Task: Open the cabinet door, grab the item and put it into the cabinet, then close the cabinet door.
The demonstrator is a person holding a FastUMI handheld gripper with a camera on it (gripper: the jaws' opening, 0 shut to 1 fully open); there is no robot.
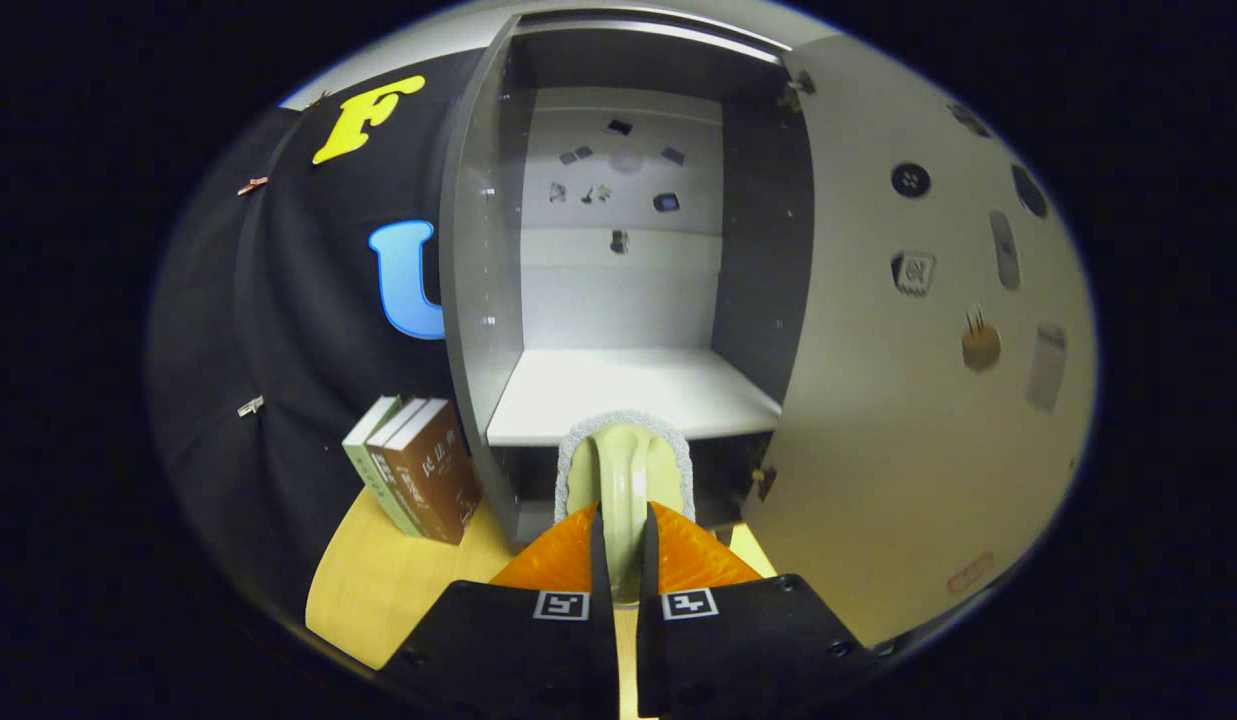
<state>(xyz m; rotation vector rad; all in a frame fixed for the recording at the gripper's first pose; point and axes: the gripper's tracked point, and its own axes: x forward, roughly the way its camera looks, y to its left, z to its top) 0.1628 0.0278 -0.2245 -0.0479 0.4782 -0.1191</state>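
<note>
A grey cabinet [478, 260] stands straight ahead with its door [908, 400] swung wide open to the right. Its white shelf [628, 390] lies bare just beyond the fingers. My gripper [623, 545] is shut on the pale green handle of a scrubbing brush [624, 470], both orange fingers [558, 560] pressing its sides. The brush's grey fuzzy pad rim rises in front of the shelf's front edge, held clear of the wooden table [398, 590].
Three books [418, 480] stand upright on the table left of the cabinet, against the black cloth wall. Small stickers dot the cabinet's back panel and the inner face of the open door. The door's hinges [763, 480] sit at the right side of the opening.
</note>
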